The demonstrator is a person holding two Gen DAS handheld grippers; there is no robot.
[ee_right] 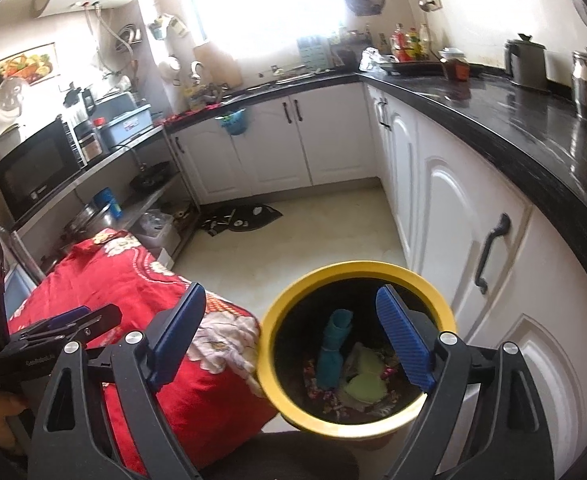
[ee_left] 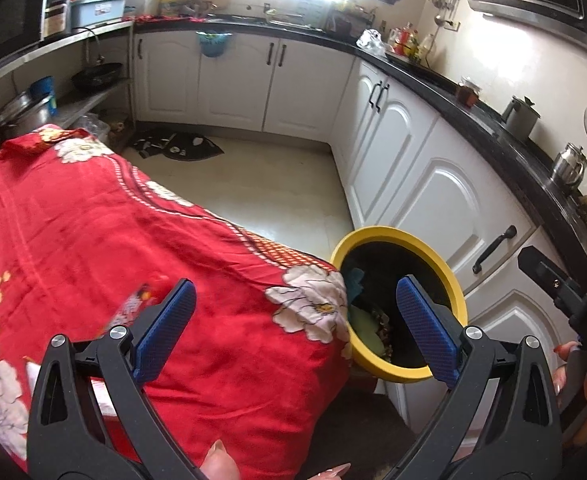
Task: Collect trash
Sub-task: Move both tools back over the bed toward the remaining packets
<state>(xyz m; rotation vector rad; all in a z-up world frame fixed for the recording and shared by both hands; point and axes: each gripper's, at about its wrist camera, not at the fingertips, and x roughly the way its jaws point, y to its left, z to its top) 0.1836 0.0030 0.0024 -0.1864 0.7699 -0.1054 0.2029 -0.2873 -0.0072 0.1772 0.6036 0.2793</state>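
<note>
Above the bin, empty wide-spread fingers

Bin partly behind red cloth

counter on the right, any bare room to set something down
Yes: the black counter is bare from the jar and grey jug forward. Crowded: the corner with bottles. The red cloth is mostly bare too.

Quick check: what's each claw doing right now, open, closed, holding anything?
Left claw: open, empty, over the red cloth.
Right claw: open, empty, above the yellow bin.
</note>
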